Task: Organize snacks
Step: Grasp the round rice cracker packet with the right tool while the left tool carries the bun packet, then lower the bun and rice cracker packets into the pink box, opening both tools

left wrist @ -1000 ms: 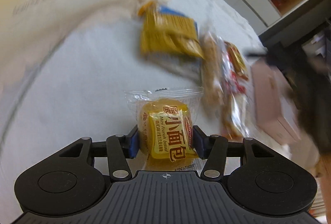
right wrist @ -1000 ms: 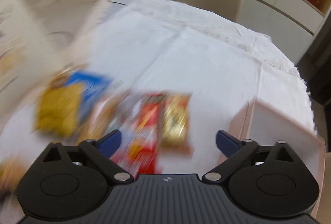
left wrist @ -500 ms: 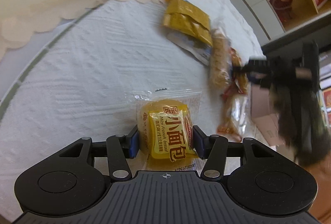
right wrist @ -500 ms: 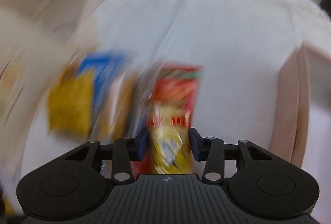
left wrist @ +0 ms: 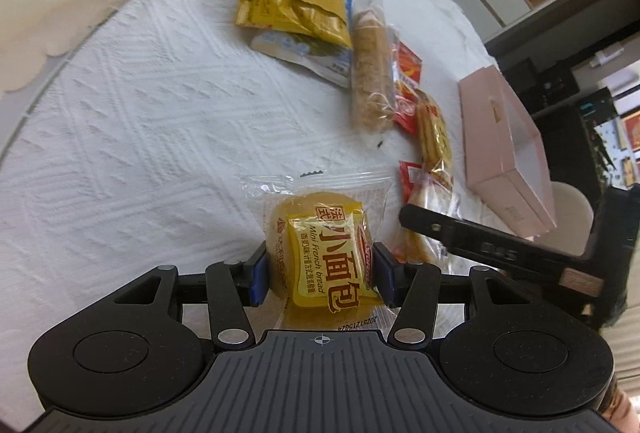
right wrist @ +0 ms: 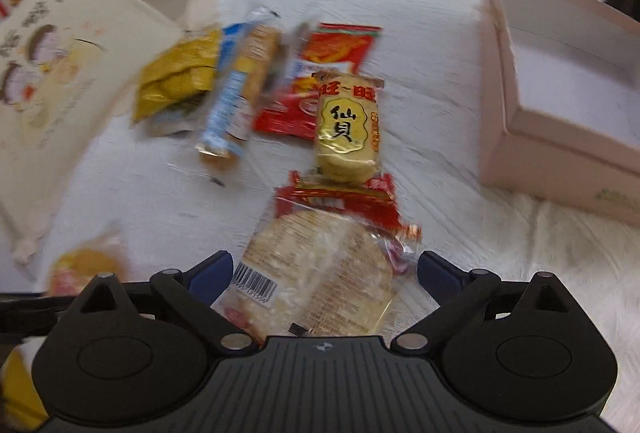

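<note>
Right wrist view: right tongs [right wrist: 325, 273] opening, jaws wide either side of rice cracker pack [right wrist: 320, 273] on desk [right wrist: 440, 161], pads clear; long axis runs near-to-far. Pink box [right wrist: 560, 161] far right. Left tongs [left wrist: 320, 273] clamp mini bread pack [left wrist: 324, 253].

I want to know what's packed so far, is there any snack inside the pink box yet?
No. In the right wrist view the pink box shows only its bare white inside, and the snack packets still lie on the white tablecloth.
</note>
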`<state>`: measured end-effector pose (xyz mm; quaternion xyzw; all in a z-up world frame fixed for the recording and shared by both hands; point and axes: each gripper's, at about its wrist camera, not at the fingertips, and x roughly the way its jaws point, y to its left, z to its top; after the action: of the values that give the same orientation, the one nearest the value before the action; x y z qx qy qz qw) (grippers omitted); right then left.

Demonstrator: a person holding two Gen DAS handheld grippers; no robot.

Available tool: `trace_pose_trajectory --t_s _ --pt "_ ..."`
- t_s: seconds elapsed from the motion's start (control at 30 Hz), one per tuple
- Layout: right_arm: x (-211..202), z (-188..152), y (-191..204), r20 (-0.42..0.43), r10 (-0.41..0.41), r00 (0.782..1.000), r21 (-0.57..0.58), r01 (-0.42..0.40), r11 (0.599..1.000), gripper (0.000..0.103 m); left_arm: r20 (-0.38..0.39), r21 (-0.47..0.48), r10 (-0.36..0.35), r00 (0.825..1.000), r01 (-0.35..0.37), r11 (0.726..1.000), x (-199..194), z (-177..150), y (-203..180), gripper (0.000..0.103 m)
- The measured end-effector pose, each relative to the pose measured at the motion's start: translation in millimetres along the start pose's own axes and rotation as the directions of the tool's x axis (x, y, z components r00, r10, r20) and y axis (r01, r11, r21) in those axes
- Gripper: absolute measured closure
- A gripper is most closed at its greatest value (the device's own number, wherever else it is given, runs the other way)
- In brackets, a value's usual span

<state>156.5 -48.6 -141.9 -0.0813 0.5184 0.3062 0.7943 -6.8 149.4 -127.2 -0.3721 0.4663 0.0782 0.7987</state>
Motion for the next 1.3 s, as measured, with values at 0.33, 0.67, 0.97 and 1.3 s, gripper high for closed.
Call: trace_pose_trajectory --t_s 0.33,0.67,0.97,1.3 --pt "-37.6 -26.2 -4.3 0.058 -0.024 0.998 -0.038 0.026 0.999 0.023 -0.075 0.077 -0.004 0.997 0.010 0.997 -0.2 -10.6 -13.8 0.046" --pt "-130.6 -54.7 -69.5 0.131 -0.159 0.979 0.064 0.152 0.986 0.023 -0.232 0.340 -0.117 0.966 0.194 0.920 24.6 -8.2 -113.5 0.046" --pt "-175.0 -50.8 -116.4 0.220 -0.285 0.933 0.183 0.248 0.951 0.023 -0.128 0.498 -0.232 0.964 0.264 0.826 77.9 103.1 -266.9 0.045" --pt "-190.9 -23.2 -169.9 0.246 -0.295 0.923 0.208 0.246 0.947 0.023 0.043 0.368 -0.284 0.958 0.249 0.896 101.0 131.1 -260.3 0.048"
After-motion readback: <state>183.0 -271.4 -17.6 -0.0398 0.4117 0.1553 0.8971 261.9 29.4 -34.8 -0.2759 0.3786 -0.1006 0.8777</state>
